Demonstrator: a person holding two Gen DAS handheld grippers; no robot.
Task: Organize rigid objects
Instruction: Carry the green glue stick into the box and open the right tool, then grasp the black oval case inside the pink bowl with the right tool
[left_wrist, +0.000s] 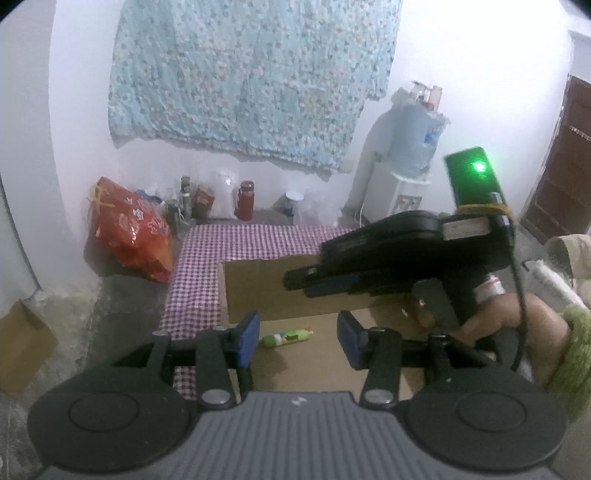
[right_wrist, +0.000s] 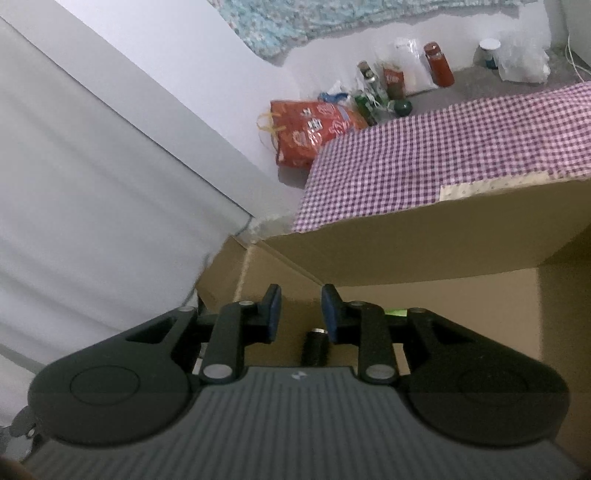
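White walls and a pale blue floral cloth (left_wrist: 251, 77) hanging on the far one frame a purple checked worktop (left_wrist: 251, 236), and on it stands an open cardboard box (left_wrist: 266, 288), the landmark for all that follows.

From the left wrist view, the left gripper (left_wrist: 297, 338) hangs over the near edge of the box with its jaws partly apart and nothing between them. Just beyond, on the box floor, lies a small green bottle (left_wrist: 286, 336) on its side, the only thing visible inside from here. To the right of the box, the right gripper (left_wrist: 306, 284) reaches across its back wall, held by a person's hand (left_wrist: 480, 328). Left of the box on the floor sits an orange snack bag (left_wrist: 131, 229); behind it stand a red flask (left_wrist: 245, 199) and a water dispenser (left_wrist: 402, 162).

From the right wrist view, the right gripper (right_wrist: 297, 314) points down into the box (right_wrist: 406, 240), jaws a little apart and empty. A dark cylinder (right_wrist: 314, 349) lies on the box floor right under them, and a sliver of green shows beside it.

It looks like the dropping-off step: both items seem just placed. Next, I'd guess, each gripper must lift clear of the box walls and go for another object.
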